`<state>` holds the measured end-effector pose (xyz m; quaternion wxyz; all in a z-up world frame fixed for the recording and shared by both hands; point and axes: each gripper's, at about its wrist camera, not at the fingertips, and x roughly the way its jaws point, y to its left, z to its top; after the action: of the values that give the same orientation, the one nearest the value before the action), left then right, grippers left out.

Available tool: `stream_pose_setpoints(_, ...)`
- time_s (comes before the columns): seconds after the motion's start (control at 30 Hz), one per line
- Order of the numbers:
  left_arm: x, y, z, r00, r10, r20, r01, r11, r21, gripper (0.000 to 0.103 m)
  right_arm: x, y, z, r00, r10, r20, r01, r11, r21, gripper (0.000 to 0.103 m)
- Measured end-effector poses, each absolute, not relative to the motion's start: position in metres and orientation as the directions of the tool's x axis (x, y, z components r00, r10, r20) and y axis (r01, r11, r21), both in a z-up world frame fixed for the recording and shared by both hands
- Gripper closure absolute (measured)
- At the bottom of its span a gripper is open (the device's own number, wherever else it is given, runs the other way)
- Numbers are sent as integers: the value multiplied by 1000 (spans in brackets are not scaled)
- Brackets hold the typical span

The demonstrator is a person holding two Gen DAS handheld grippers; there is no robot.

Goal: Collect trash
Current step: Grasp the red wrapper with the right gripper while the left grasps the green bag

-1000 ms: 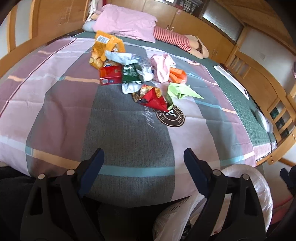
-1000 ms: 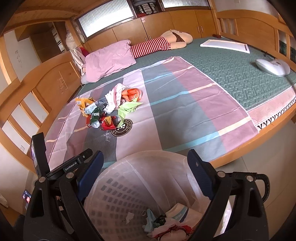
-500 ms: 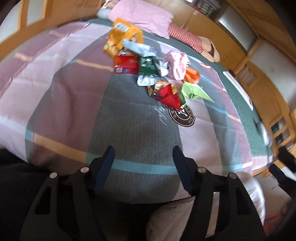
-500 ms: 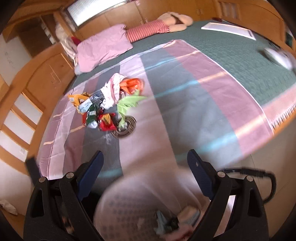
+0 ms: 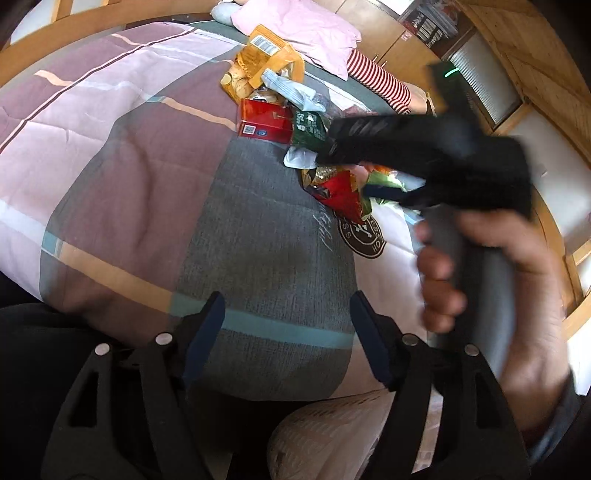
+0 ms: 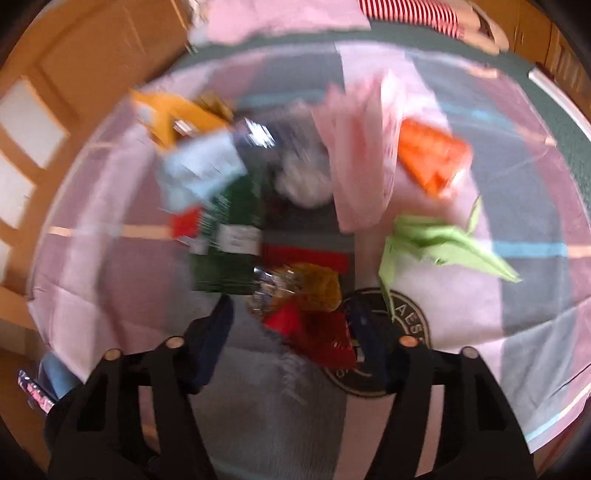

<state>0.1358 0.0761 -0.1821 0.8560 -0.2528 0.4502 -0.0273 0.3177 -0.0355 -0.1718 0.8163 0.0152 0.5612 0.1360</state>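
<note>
A pile of trash lies on the bed's striped quilt (image 5: 122, 206): a yellow snack bag (image 5: 258, 62), a red box (image 5: 264, 123), a green wrapper (image 5: 308, 131), a red foil wrapper (image 5: 341, 192), pink paper (image 6: 364, 155), an orange packet (image 6: 432, 155) and green folded paper (image 6: 439, 245). My right gripper (image 6: 291, 332) is open, its jaws on either side of the red foil wrapper (image 6: 314, 328); it also shows in the left wrist view (image 5: 345, 173), held by a hand. My left gripper (image 5: 286, 326) is open and empty, low over the quilt's near edge.
A white mesh trash basket (image 5: 332, 439) sits below the left gripper at the bed's edge. A pink pillow (image 5: 295, 26) and a striped soft toy (image 5: 380, 81) lie at the bed's far end. A wooden bed frame (image 5: 576, 295) rings the bed.
My right gripper has swung from above the trash basket out over the bed to the trash pile, now straddling the red foil wrapper. My left gripper narrowed its opening and tilted slightly.
</note>
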Motion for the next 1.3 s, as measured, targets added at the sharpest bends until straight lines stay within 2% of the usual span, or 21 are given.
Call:
stream_pose_setpoints(0.03, 136, 78, -182, 595, -278, -754, -185, 865, -465, 31, 320, -37, -180, 308, 255, -917, -199, 959, 201, 50)
stream_pose_setpoints(0.07, 135, 80, -182, 596, -283, -752, -189, 860, -473, 31, 319, -40, -185, 283, 274, -919, -199, 954, 223, 66)
stream_pose_setpoints(0.1, 135, 82, -183, 597, -289, -748, -193, 853, -484, 31, 318, -42, -187, 269, 282, -921, -200, 952, 233, 74)
stream_pose_setpoints(0.23, 133, 90, -178, 623, -316, -715, -194, 823, -534, 31, 301, -68, -175, 264, 308, -914, -199, 945, 261, 76)
stream_pose_setpoints(0.3, 139, 98, -175, 617, -328, -715, -216, 803, -555, 31, 289, -89, -155, 282, 365, -887, -203, 926, 317, 76)
stream_pose_setpoints(0.4, 171, 108, -165, 609, -291, -738, -239, 820, -521, 31, 262, -128, -123, 351, 440, -826, -218, 897, 385, 76)
stream_pose_setpoints(0.47, 200, 107, -155, 617, -273, -738, -213, 845, -490, 28, 239, -156, -109, 397, 473, -786, -209, 881, 425, 76)
stream_pose_setpoints(0.6, 267, 93, -152, 619, -259, -742, -161, 882, -442, 13, 194, -199, -103, 457, 480, -749, -154, 872, 464, 75)
stream_pose_setpoints(0.67, 295, 82, -161, 594, -220, -774, -147, 916, -373, 13, 169, -217, -106, 489, 465, -738, -112, 872, 476, 75)
stream_pose_setpoints(0.7, 310, 76, -170, 567, -199, -799, -145, 931, -335, 14, 159, -220, -109, 500, 461, -733, -99, 871, 481, 75)
stream_pose_setpoints(0.77, 321, 72, -179, 540, -200, -818, -147, 934, -325, 31, 142, -229, -114, 512, 452, -731, -79, 872, 484, 75)
stream_pose_setpoints(0.8, 325, 71, -183, 527, -220, -821, -145, 928, -342, 52, 137, -231, -117, 506, 439, -742, -75, 880, 469, 75)
stream_pose_setpoints(0.83, 327, 72, -185, 520, -250, -817, -145, 916, -373, 59, 138, -227, -120, 504, 424, -753, -79, 891, 448, 75)
stream_pose_setpoints(0.87, 326, 73, -186, 522, -276, -807, -148, 902, -405, 61, 137, -226, -120, 506, 402, -763, -86, 904, 419, 75)
stream_pose_setpoints(0.93, 319, 75, -184, 542, -310, -781, -140, 883, -448, 71, 135, -229, -117, 517, 374, -770, -79, 916, 392, 75)
stream_pose_setpoints(1.0, 309, 74, -181, 549, -314, -774, -125, 885, -448, 75, 137, -227, -117, 519, 396, -757, -78, 904, 420, 75)
stream_pose_setpoints(1.3, 225, 80, -173, 577, -369, -729, -100, 853, -512, 75, 122, -201, -104, 530, 424, -735, -145, 899, 414, 75)
